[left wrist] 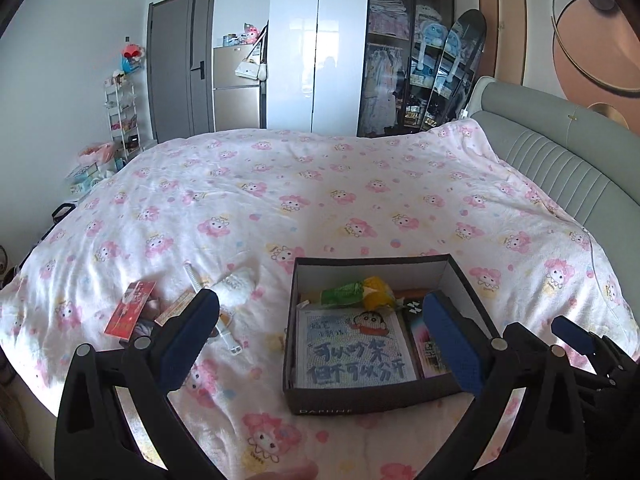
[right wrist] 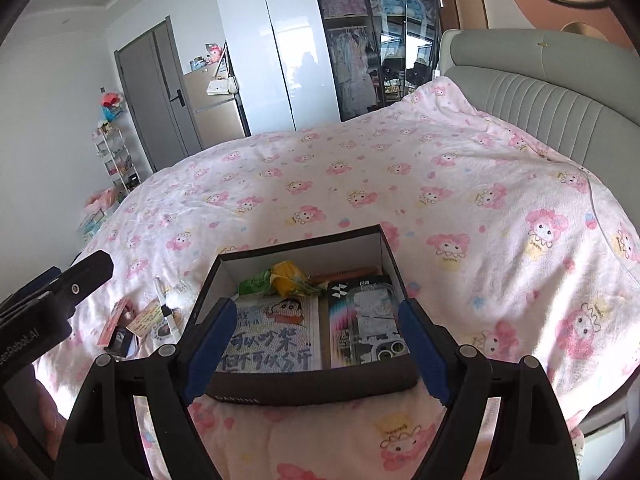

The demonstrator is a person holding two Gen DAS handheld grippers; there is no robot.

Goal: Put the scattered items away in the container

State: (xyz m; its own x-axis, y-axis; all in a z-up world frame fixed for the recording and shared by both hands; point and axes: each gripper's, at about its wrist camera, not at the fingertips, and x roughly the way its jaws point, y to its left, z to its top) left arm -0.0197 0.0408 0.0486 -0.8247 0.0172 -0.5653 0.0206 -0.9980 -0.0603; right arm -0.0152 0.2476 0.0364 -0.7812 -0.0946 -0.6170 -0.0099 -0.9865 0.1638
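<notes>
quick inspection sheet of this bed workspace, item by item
surface: bed with pink cartoon-print blanket, rumpled.
job's things: dark open box holds a cartoon-lettered pad, a phone-case pack and a yellow-green snack bag. Still loose left of the box: red packet, small card, white fluffy item, white pen-like stick.
clutter: nothing else seen on the blanket.
grippers: left gripper open, empty; right gripper open, empty.
cables: thin white cord near the headboard.
surroundings: wardrobe, grey door, shelf rack.
</notes>
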